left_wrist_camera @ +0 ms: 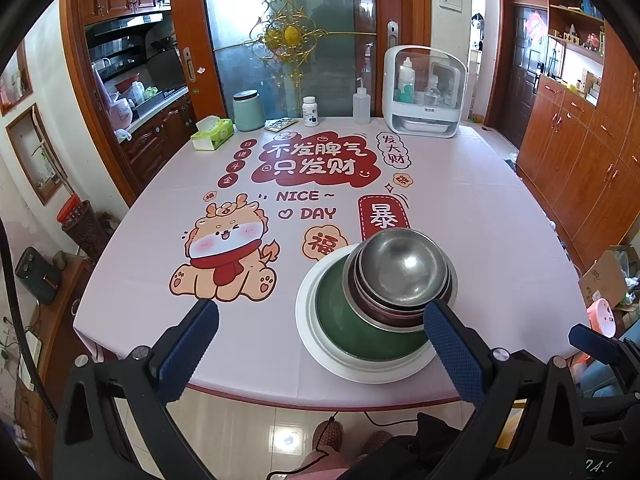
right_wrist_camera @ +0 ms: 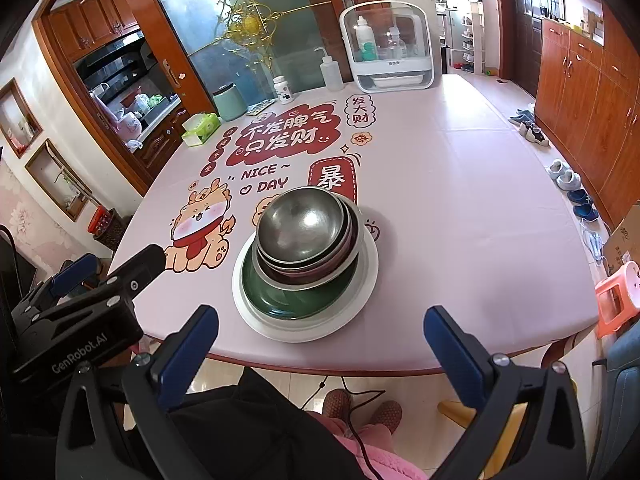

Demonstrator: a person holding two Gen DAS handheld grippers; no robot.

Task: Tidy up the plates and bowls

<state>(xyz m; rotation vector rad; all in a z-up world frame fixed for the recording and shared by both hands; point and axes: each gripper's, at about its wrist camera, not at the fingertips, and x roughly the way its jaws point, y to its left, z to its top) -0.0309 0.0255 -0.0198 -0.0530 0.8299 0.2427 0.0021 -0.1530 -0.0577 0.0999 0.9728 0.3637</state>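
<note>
One stack stands near the table's front edge: a white plate [left_wrist_camera: 320,344] [right_wrist_camera: 360,296] at the bottom, a green plate [left_wrist_camera: 340,312] [right_wrist_camera: 296,300] on it, then dark red bowls [left_wrist_camera: 360,300] [right_wrist_camera: 308,276], with steel bowls [left_wrist_camera: 404,268] [right_wrist_camera: 300,224] nested on top. My left gripper [left_wrist_camera: 320,328] hovers open at the front edge, its right finger just in front of the stack. My right gripper [right_wrist_camera: 320,332] is open too, held back from the table edge with the stack ahead of it. Nothing sits between either pair of fingers. The left gripper's body [right_wrist_camera: 80,312] shows at the left of the right wrist view.
The table [left_wrist_camera: 480,208] carries a pink printed cloth. Along its far edge stand a tissue box [left_wrist_camera: 212,133], a green jar [left_wrist_camera: 248,110], a pill bottle [left_wrist_camera: 310,111], a squeeze bottle [left_wrist_camera: 361,106] and a white storage box [left_wrist_camera: 424,92]. Wooden cabinets [left_wrist_camera: 580,160] line the right wall; shoes [right_wrist_camera: 564,176] lie on the floor.
</note>
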